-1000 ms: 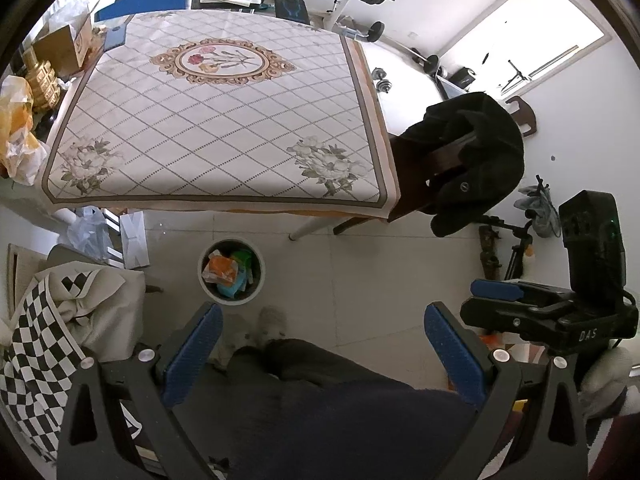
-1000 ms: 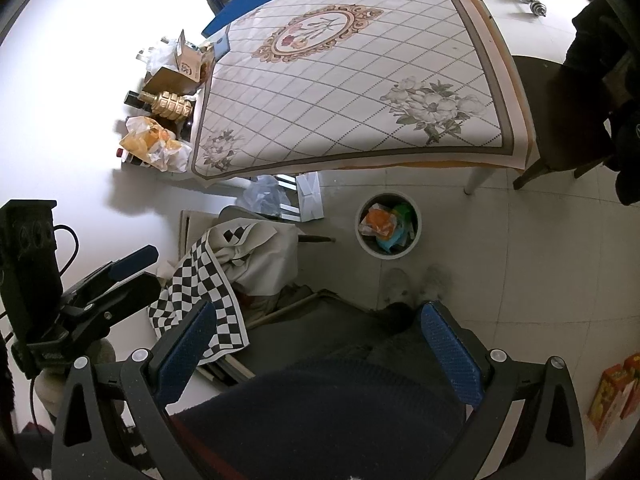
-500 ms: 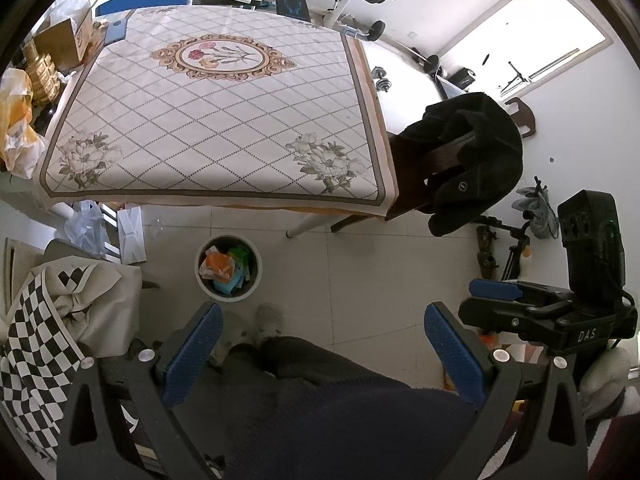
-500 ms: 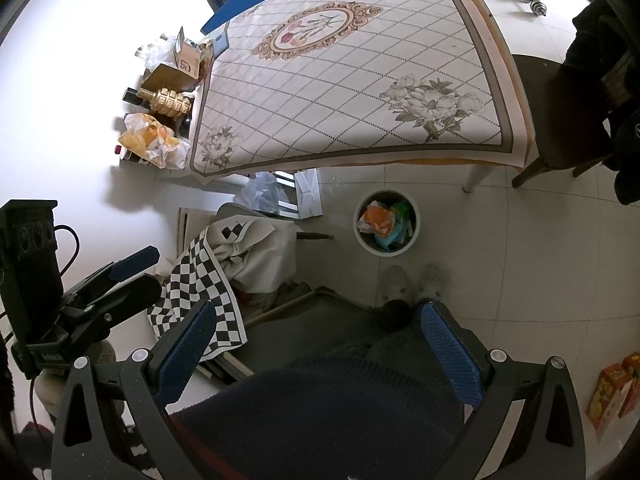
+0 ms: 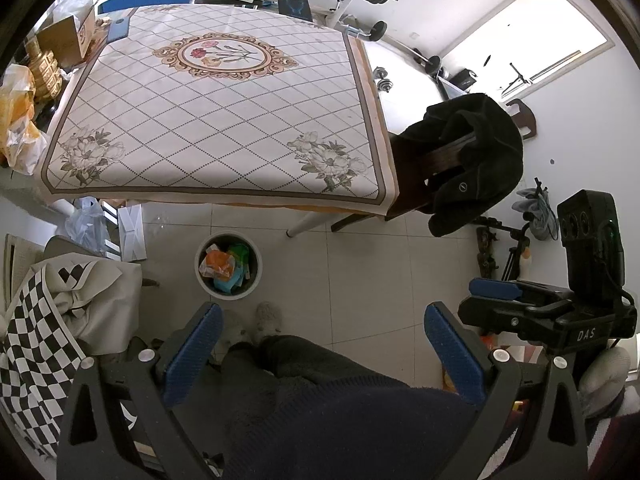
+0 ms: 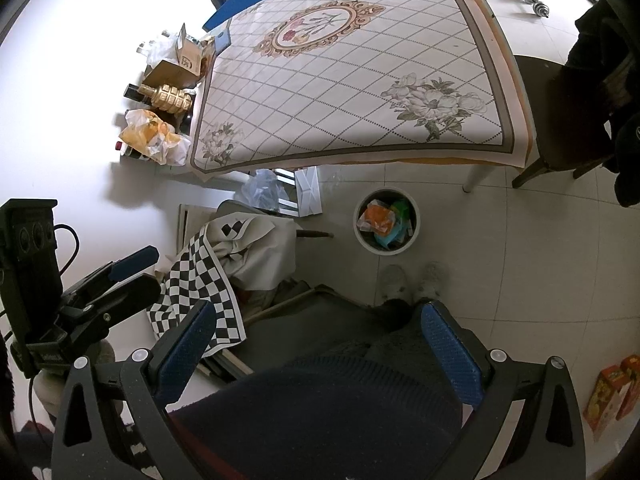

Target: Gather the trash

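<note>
You hold the left gripper (image 5: 322, 354) at the bottom of the left wrist view with its blue-padded fingers (image 5: 192, 354) spread wide and nothing between them; only your dark-clothed lap fills the gap. The right gripper (image 6: 318, 354) sits at the bottom of the right wrist view in the same condition: jaws fully apart, no item held. In the left wrist view the right gripper also appears at the right edge, and in the right wrist view the left gripper appears at the left edge. The trash bin (image 5: 228, 266), a white round container, stands on the tiled floor left of centre in the left wrist view, just below the near edge of the table (image 5: 224, 116). It contains orange, green and blue wrappers (image 5: 226, 270). In the right wrist view the same bin (image 6: 386, 226) lies right of centre, directly above your white shoes (image 6: 412, 282). The table, covered by a diamond-pattern cloth with floral corners, fills the upper centre of both views. A dark jacket (image 5: 476, 164) hangs over a chair at the right of the left wrist view. A checkered cloth (image 6: 204, 276) is draped at the left of centre in the right wrist view.
</note>
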The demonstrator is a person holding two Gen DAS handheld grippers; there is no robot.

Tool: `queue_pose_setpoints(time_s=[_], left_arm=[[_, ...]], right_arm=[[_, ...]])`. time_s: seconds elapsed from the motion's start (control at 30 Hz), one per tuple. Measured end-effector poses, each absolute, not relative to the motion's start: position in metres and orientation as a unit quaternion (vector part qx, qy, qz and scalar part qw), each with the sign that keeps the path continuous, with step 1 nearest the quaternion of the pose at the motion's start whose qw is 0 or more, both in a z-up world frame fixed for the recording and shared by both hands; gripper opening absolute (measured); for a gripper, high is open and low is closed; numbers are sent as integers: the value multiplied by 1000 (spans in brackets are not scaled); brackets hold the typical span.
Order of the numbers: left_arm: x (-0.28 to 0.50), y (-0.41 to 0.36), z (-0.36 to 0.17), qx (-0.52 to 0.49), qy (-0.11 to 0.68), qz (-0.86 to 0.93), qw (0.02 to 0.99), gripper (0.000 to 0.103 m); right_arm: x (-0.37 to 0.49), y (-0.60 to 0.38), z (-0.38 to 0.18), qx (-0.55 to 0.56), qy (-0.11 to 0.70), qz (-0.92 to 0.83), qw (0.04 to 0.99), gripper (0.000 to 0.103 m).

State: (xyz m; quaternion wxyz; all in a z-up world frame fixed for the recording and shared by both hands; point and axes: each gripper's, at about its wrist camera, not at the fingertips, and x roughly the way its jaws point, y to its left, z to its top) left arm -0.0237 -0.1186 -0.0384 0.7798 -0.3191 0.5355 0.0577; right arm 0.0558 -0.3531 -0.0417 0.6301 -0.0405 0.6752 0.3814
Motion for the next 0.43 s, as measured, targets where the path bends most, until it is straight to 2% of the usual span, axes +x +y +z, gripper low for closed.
queue_pose_setpoints(time_s=[0.43], left_arm=[[-27, -123, -39, -320, 533, 59, 781, 103]], right_arm=[[49, -357, -43, -42, 676, 383, 628, 103]])
